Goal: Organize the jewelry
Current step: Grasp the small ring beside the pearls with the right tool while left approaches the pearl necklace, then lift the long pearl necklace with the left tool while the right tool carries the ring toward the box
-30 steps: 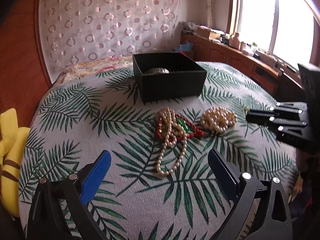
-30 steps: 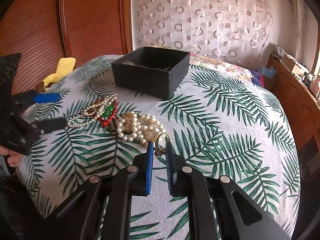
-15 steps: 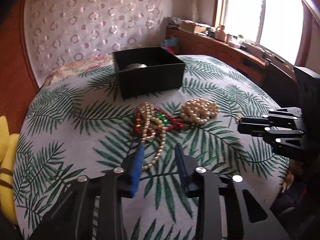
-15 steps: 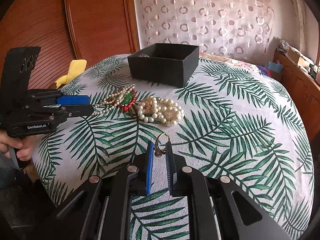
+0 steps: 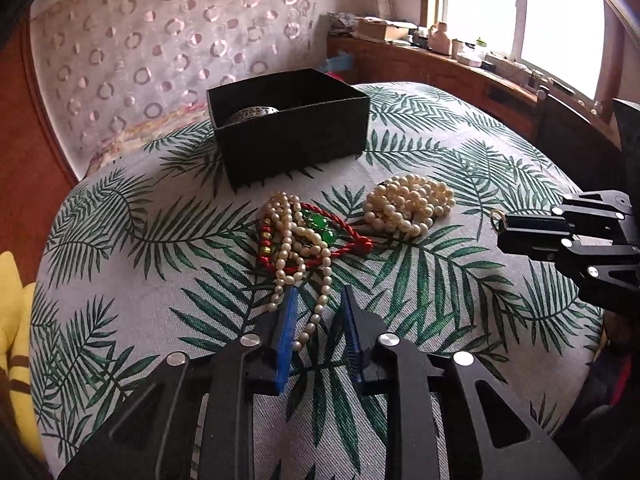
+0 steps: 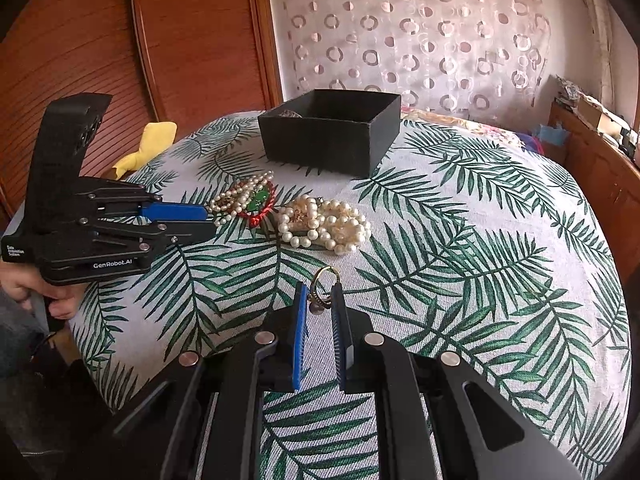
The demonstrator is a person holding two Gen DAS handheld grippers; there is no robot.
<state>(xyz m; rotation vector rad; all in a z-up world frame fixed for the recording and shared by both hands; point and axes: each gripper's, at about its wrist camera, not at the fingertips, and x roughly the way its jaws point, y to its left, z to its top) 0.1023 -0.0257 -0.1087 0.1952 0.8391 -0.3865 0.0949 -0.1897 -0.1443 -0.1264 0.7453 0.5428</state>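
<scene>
A black open box [image 5: 288, 128] [image 6: 332, 128] stands at the far side of the leaf-print table, with a silver bangle [image 5: 252, 114] inside. A long pearl necklace [image 5: 304, 264] lies over a red cord necklace with green stones [image 5: 320, 232]. A heap of pearls [image 5: 408, 204] [image 6: 324, 224] lies to the right of it. My left gripper [image 5: 318, 296] is partly closed around the tail of the pearl necklace, jaws still apart. My right gripper [image 6: 318, 292] is shut on a gold ring [image 6: 322, 284] and holds it above the cloth.
A yellow cloth [image 6: 148, 144] [image 5: 16, 320] hangs at the table's left edge. A wooden counter with clutter [image 5: 460, 64] runs under the window at the right. A patterned curtain [image 6: 420, 40] hangs behind the table.
My left gripper's jaws have narrowed from wide open and moved forward onto the pearl necklace's tail. My right gripper has lifted and drawn back with the ring.
</scene>
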